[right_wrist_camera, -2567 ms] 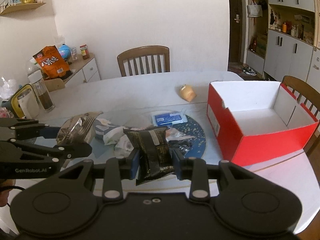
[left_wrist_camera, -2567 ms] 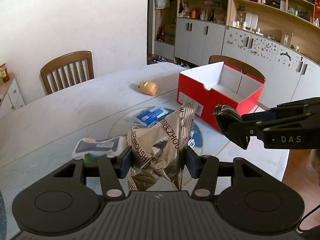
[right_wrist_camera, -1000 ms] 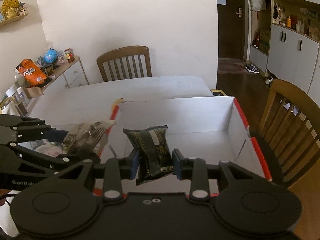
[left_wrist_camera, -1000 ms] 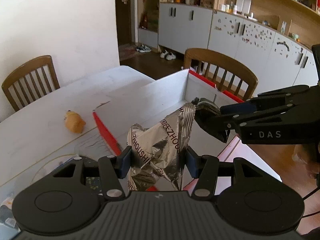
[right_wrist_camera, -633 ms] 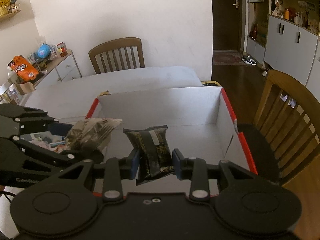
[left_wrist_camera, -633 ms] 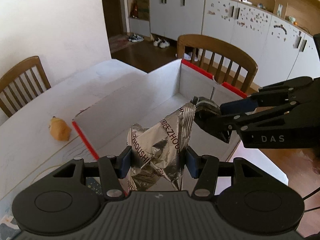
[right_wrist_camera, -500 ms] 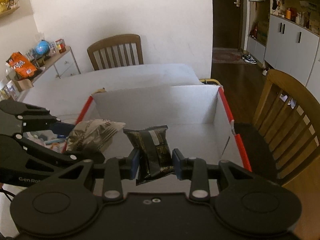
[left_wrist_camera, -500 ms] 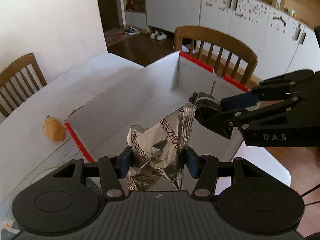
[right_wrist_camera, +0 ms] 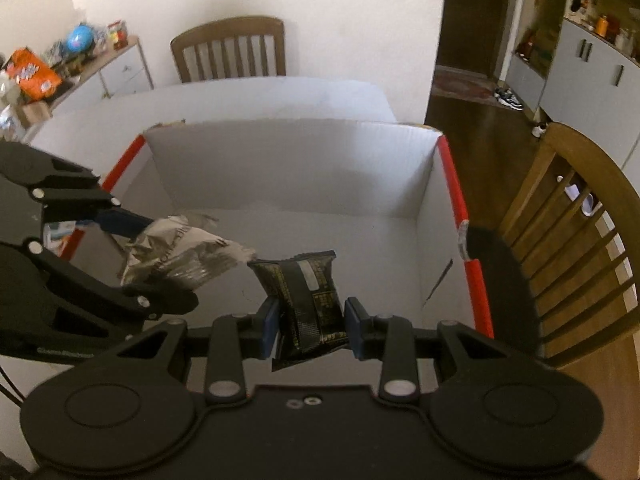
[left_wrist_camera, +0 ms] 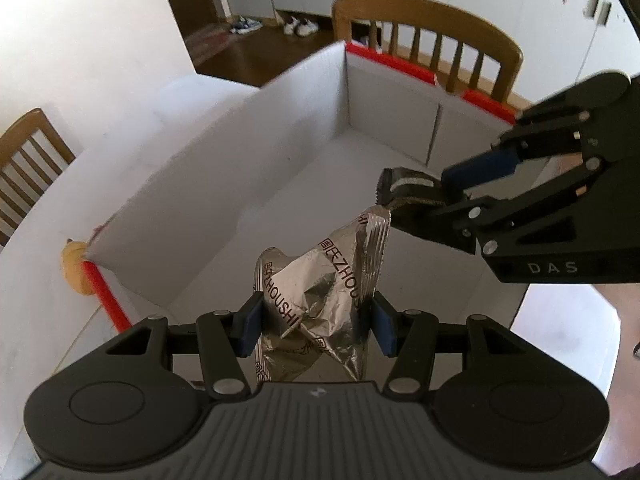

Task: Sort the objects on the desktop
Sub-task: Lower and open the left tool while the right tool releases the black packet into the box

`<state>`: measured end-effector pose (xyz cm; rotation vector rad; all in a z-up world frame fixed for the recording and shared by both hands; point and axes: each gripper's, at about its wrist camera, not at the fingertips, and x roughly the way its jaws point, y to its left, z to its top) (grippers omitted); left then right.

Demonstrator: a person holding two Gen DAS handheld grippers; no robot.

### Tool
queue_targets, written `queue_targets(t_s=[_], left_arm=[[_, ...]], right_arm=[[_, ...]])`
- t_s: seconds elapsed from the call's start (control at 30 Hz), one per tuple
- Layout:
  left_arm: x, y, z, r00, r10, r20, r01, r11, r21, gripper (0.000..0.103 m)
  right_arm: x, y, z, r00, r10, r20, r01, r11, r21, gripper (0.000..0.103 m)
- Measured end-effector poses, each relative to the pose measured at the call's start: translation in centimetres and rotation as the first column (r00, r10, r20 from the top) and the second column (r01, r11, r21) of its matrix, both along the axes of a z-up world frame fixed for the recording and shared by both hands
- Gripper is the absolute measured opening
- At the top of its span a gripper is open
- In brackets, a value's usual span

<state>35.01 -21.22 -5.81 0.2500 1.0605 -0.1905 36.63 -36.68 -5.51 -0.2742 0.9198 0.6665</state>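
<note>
My left gripper (left_wrist_camera: 316, 326) is shut on a crumpled silver foil snack bag (left_wrist_camera: 320, 292) and holds it above the inside of the red box with white walls (left_wrist_camera: 224, 184). My right gripper (right_wrist_camera: 310, 326) is shut on a small black snack packet (right_wrist_camera: 308, 296) and holds it above the same box (right_wrist_camera: 296, 168). The silver bag (right_wrist_camera: 180, 252) also shows at the left of the right wrist view. The black packet (left_wrist_camera: 404, 192) shows at the tip of the right gripper in the left wrist view, close to the silver bag's top corner.
A yellow-brown object (left_wrist_camera: 72, 264) lies on the white table (left_wrist_camera: 40, 288) just outside the box's corner. Wooden chairs stand behind the box (left_wrist_camera: 428, 28) and at its right (right_wrist_camera: 568, 240). A sideboard with snacks (right_wrist_camera: 60, 72) stands at far left.
Both grippers have moved from over the table to above the box and lower into it, each still holding its packet. The two packets now sit closer together.
</note>
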Motion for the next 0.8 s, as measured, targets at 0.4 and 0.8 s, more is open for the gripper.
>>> queue_targets(t_s=[0.4,0.8], left_arm=[[1.3,0.3,-1.5,0.997,0.017,-0.071,-0.018,1.0,-0.014,0.055],[1.9,1.0,-2.3,0.993,0.055,-0.108,-0.057,0.998,-0.012,0.055]], right_arm=[[0.8,1.1,-2.3,0.996,0.064,-0.06,-0.069,0.994,-0.085,0.034],[1.3,1.8,-3.9,0.993,0.065,-0.094,-0.077,0.988,-0.132,0.035]])
